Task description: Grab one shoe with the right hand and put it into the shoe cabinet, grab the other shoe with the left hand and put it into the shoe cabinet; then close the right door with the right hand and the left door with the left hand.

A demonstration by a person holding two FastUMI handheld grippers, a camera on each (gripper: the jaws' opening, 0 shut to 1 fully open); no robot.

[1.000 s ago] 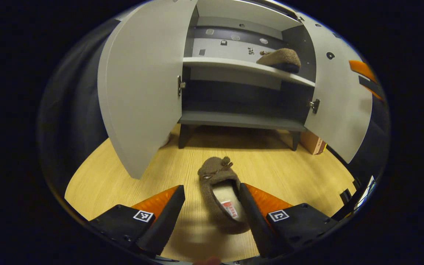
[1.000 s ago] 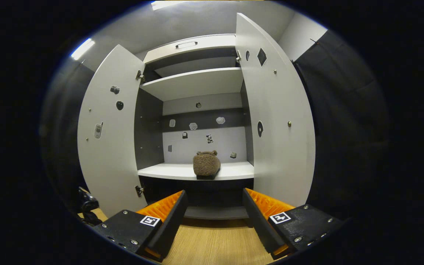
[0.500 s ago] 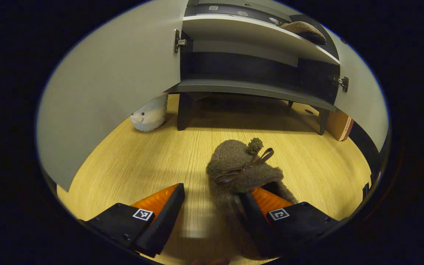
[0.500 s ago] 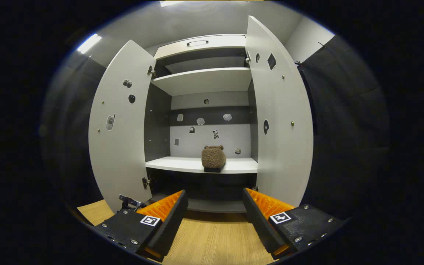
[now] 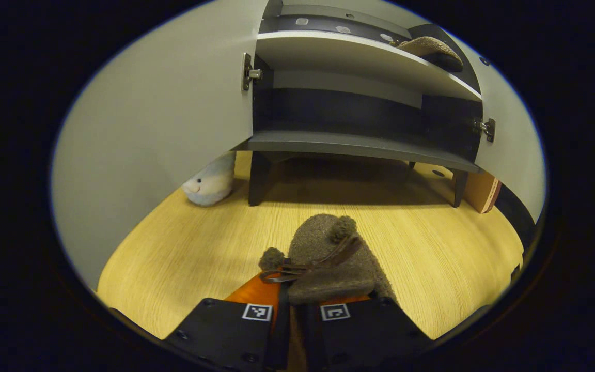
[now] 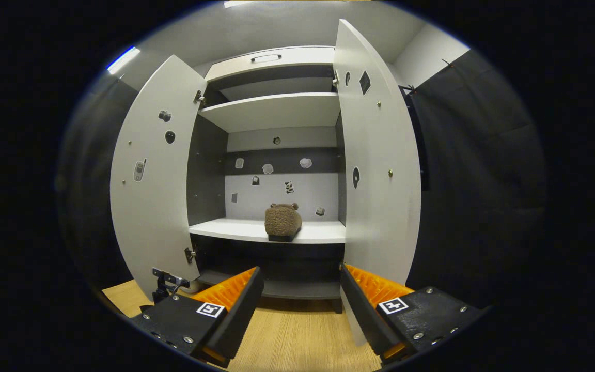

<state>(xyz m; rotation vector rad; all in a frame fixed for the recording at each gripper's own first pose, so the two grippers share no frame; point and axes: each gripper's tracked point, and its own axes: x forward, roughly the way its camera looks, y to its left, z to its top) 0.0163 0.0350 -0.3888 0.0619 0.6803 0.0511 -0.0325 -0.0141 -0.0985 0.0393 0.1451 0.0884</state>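
One brown slipper (image 6: 283, 220) sits on the shoe cabinet (image 6: 277, 111) shelf.

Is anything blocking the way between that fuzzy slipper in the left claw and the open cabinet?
Nothing visible does. The left gripper is shut on the slipper, bare wooden floor lies ahead, and both doors stand open. The first slipper sits mid-shelf, with room beside it.

Both cabinet doors, left door (image 6: 155, 181) and right door (image 6: 377, 170), stand wide open, leaving the shelf (image 6: 308, 233) reachable between them; a shoe (image 6: 282, 221) occupies its middle, with free room either side.
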